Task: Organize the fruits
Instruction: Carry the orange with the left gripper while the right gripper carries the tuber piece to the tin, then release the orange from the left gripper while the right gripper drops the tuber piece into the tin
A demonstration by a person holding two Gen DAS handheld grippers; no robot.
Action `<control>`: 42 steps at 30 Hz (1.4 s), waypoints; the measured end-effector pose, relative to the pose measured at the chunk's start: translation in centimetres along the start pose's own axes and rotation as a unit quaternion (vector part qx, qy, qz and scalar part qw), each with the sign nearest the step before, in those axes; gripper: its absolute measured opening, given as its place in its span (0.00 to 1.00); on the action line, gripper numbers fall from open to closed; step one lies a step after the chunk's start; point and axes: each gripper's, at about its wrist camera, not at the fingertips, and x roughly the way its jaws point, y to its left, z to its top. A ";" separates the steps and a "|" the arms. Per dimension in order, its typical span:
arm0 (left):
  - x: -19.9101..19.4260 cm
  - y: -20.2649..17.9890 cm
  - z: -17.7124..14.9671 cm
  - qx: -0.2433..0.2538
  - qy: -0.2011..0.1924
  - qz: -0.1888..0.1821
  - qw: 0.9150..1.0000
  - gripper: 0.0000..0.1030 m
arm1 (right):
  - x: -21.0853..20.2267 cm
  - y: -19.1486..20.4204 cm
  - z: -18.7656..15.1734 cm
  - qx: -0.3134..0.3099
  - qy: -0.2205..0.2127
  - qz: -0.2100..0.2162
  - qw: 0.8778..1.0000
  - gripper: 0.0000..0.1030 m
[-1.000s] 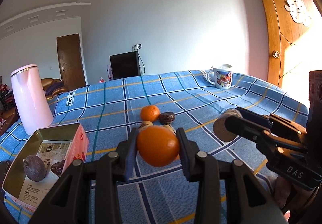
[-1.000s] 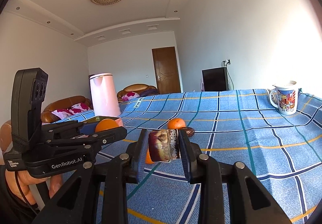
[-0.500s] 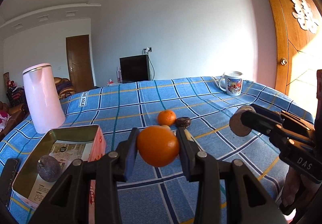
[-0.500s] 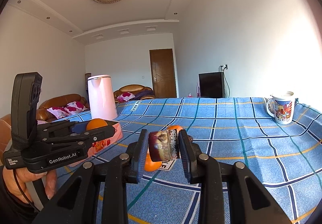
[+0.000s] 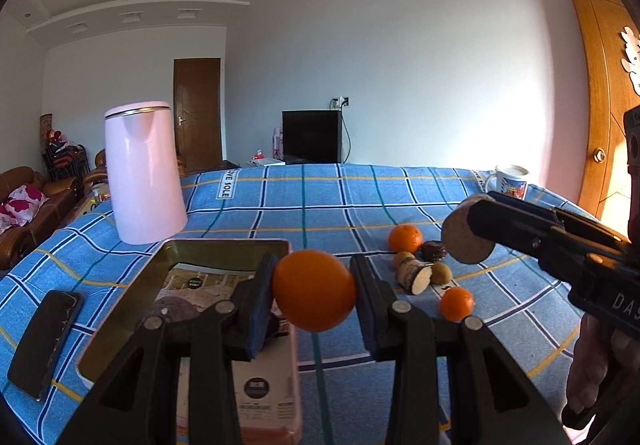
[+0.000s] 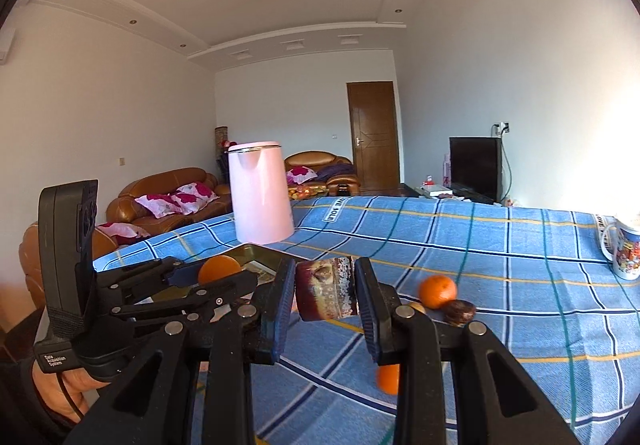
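Observation:
My left gripper (image 5: 314,295) is shut on an orange (image 5: 315,290) and holds it above the near right edge of a gold metal tin (image 5: 120,319). The tin holds a dark round fruit (image 5: 176,307). My right gripper (image 6: 325,291) is shut on a cut brown fruit piece (image 6: 326,290), held above the table; it shows in the left wrist view (image 5: 466,230) at right. Loose fruit lies on the blue checked cloth: an orange (image 5: 405,238), a small orange (image 5: 456,303), a dark fruit (image 5: 434,250) and a cut brown piece (image 5: 414,276).
A pink kettle (image 5: 142,171) stands behind the tin. A black phone (image 5: 46,341) lies left of the tin. A printed mug (image 5: 510,181) stands at the far right of the table. A sofa (image 6: 160,197) is beyond the table's left edge.
My left gripper has carried the orange left, from over the loose fruit to above the tin's edge. My right gripper has followed leftward with the brown piece still held.

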 end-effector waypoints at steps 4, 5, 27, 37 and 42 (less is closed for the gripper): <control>-0.2 2.7 0.0 -0.020 0.000 0.025 0.999 0.38 | 2.6 2.3 0.5 -0.012 0.021 0.031 0.999 0.31; -0.2 3.3 0.0 -0.025 0.000 0.030 0.999 0.38 | 3.3 2.8 0.6 -0.013 0.027 0.040 0.999 0.31; 1.0 9.8 -2.1 -0.059 0.058 0.078 0.993 0.39 | 13.5 10.3 -1.5 -0.083 0.179 0.088 0.976 0.31; 0.4 9.0 -1.5 -0.053 0.046 0.085 0.994 0.58 | 13.2 9.1 -1.7 -0.068 0.200 0.082 0.974 0.46; -0.6 6.3 -0.2 -0.036 0.022 0.065 0.997 0.67 | 9.7 5.9 -1.6 -0.060 0.179 0.059 0.980 0.52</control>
